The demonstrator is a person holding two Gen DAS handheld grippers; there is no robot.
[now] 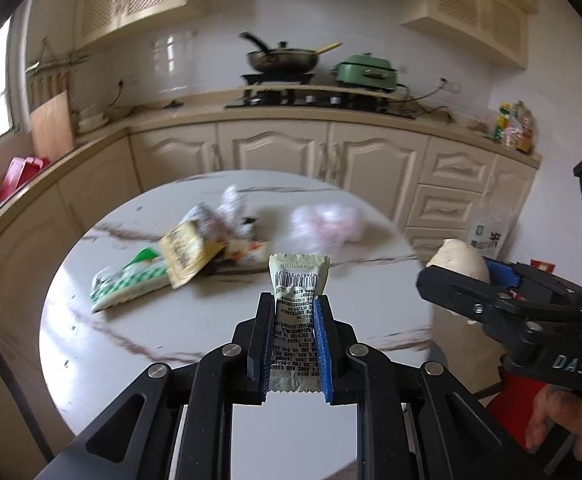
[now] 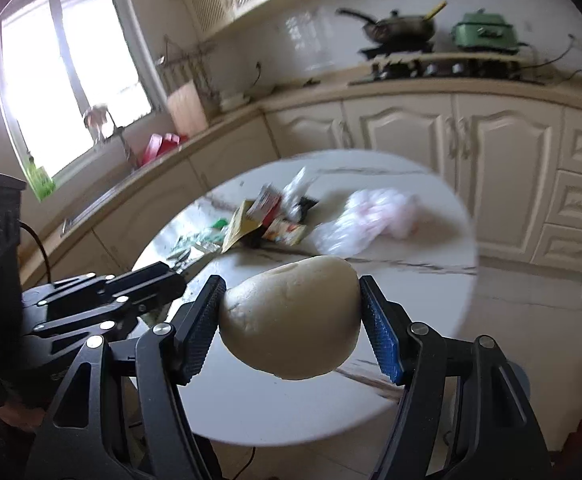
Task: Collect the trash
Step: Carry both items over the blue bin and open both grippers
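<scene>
the step in hand looks like the carry: both claws are loaded and lifted off the round table [image 1: 219,320], and no bin shows in either view, so the next move calls for finding where the trash goes and bringing both loads there without loosening either grip.

nearest the table's front edge, the left gripper [image 1: 290,312] has its jaws drawn narrow, pinching a small pale sachet [image 1: 297,300] with a barcode and fine print. the sachet stands upright between the blue pads, its crimped top poking above the fingertips, held over the near part of the table.

off the table's right side as the left wrist sees it, the right gripper [image 2: 291,312] is spread about halfway and clamped on a pale steamed bun [image 2: 291,320], one pad on each flank. the bun is soft, so i judge a harder squeeze would dent it and a slacker one would drop it.

farther in, near the table's middle, more trash waits: a green and white wrapper [image 1: 129,284], a yellow packet [image 1: 185,256] lying partly over it, some crumpled bits behind, and a clear plastic bag [image 1: 327,228] to their right. the pile is blurred, so finer detail is unclear.

beyond the table, a kitchen counter [image 1: 171,110] carries a wok [image 1: 281,60] and a green pot [image 1: 367,72].
</scene>
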